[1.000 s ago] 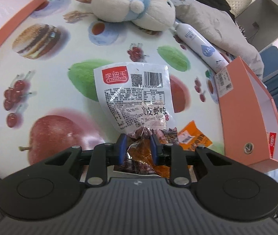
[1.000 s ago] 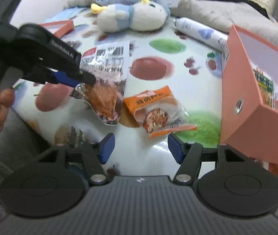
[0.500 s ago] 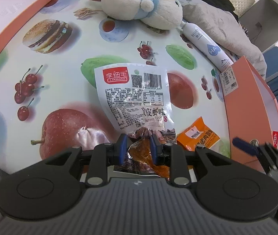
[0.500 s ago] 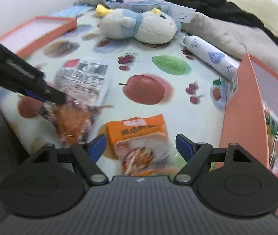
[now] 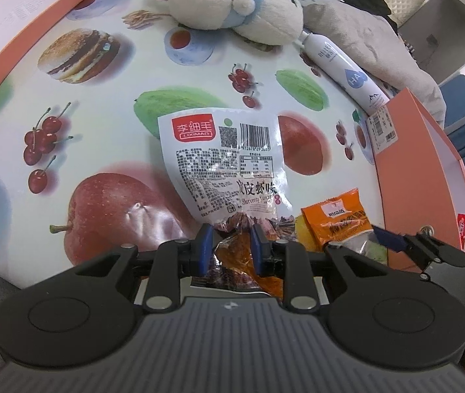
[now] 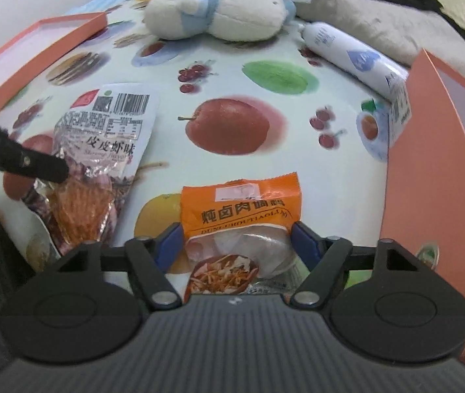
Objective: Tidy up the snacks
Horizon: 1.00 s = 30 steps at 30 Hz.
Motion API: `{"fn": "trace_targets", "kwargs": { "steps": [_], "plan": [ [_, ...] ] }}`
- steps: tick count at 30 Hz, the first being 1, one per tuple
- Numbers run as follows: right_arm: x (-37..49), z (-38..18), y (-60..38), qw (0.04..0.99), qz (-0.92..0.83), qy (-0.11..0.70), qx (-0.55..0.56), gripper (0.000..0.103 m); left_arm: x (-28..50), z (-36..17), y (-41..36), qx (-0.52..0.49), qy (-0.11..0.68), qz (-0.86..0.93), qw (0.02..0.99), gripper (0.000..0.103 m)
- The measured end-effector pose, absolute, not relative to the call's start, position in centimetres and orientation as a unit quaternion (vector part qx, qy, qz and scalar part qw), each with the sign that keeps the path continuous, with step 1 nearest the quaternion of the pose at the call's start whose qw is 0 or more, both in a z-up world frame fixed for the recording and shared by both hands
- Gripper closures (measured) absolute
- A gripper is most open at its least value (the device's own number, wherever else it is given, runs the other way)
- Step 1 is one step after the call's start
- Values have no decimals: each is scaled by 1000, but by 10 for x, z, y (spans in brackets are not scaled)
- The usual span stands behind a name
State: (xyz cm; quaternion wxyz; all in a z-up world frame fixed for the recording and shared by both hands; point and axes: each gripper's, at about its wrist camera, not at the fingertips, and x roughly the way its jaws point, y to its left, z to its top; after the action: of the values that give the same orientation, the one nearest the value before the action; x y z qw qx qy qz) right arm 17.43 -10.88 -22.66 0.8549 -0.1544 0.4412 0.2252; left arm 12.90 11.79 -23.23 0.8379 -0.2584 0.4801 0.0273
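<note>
The orange snack packet [image 6: 240, 226] is lying flat on the fruit-print tablecloth [image 6: 232, 75], directly ahead of the right gripper [image 6: 236, 245], its long axis running away along the fingers, so the blue pads are straddling its lower half as the jaws are closing, not yet visibly pressing. The left gripper [image 5: 230, 251] is pinching the bottom edge of the white shrimp-snack bag [image 5: 222, 167], just left of the packet. The orange box [image 6: 435, 177] is standing close on the right; only the right wrist view is showing packets inside it.
</note>
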Motion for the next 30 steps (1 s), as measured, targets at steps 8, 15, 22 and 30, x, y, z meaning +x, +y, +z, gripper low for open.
{"fn": "trace_targets", "kwargs": {
  "steps": [8,15,22,30],
  "plan": [
    [168,-205,-122,866,202,443,-114,53,132,-221,109,-252,475,28,843,75],
    [164,-169,-133,883,186,424,-77,54,134,-196,106,-260,458,26,850,75],
    [163,-128,-139,898,182,395,-59,54,140,-171,107,-263,441,22,858,76],
    [174,-107,-150,912,172,370,-52,54,158,-145,94,-233,422,6,876,86]
  ]
}}
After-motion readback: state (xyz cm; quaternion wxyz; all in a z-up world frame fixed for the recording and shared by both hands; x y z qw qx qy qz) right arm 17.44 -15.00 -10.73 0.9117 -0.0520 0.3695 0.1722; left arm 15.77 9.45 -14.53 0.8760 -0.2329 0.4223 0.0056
